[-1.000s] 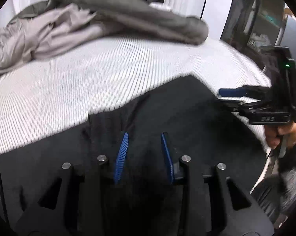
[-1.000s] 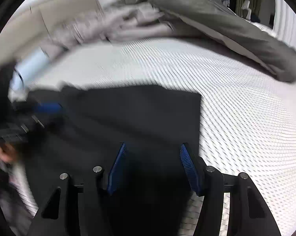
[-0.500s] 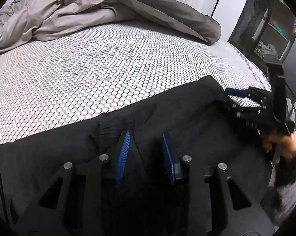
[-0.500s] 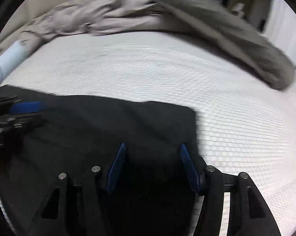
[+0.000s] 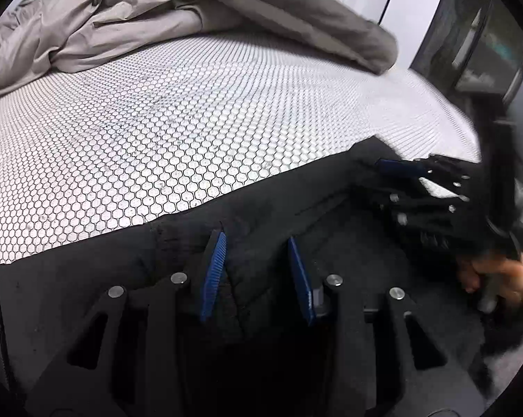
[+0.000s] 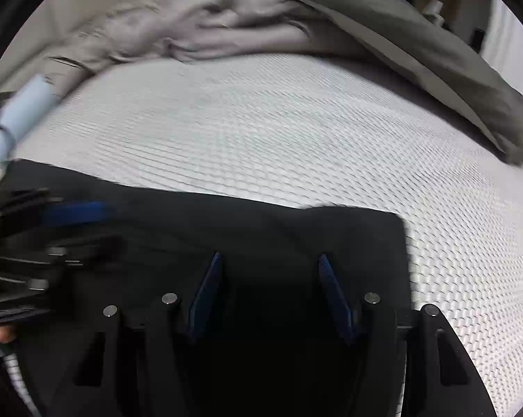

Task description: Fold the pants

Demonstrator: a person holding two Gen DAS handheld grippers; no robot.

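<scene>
The black pants [image 5: 268, 208] lie spread along the near edge of the white honeycomb-patterned mattress [image 5: 178, 118], with a rumpled grey duvet [image 5: 150, 10] heaped at the far side. The left gripper [image 5: 256, 271] has bunched black cloth between its 2 blue pads, and its jaws have just been closing a little — whether the pads press on the fabric I cannot tell. The right gripper [image 6: 270, 295] stands with jaws apart over the pants' squared end — dark cloth fills the gap, grip unclear.
</scene>
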